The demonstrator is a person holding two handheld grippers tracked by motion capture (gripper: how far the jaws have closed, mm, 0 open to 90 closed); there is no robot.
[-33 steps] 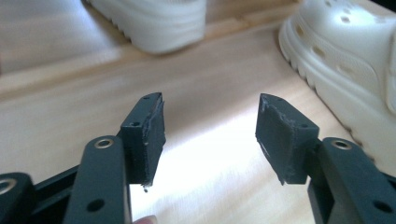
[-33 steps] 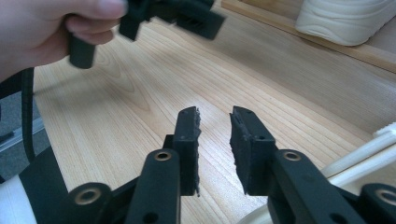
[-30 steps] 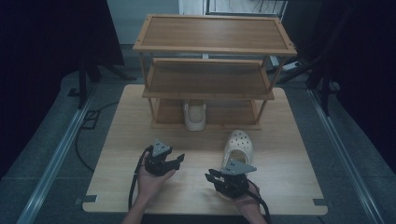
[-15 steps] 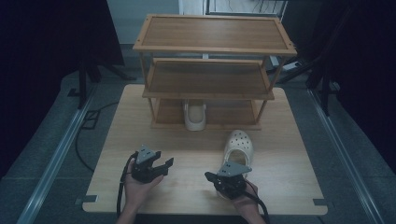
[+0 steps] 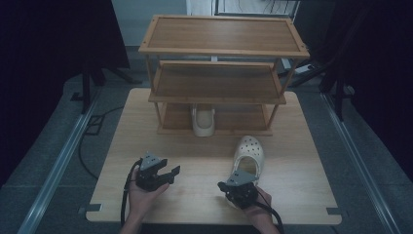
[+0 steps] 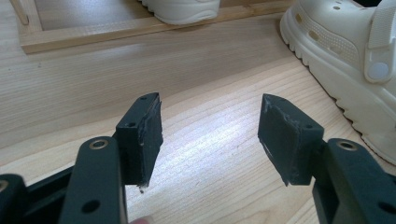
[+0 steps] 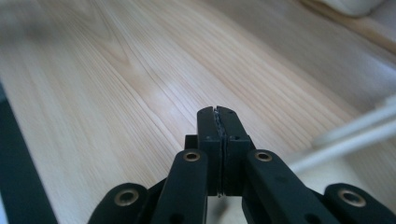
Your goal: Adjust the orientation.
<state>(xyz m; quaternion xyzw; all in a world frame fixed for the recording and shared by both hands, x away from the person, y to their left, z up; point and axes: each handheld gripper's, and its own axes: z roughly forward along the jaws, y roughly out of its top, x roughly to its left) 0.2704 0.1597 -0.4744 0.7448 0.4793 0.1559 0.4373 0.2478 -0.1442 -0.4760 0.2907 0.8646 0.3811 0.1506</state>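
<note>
My right tool (image 5: 242, 184), jaws pressed together on nothing, sits at the heel of the cream clog (image 5: 248, 155) on the desk (image 5: 302, 195); left tool (image 5: 168, 174) gapes. Likely light, springy foam: grip the heel rim or strap.

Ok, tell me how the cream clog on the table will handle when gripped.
The cream clog looks like moulded foam, so probably light with slightly yielding walls. Its ridged sole should resist sliding on the table. The heel strap likely pivots, a poor hold.
</note>
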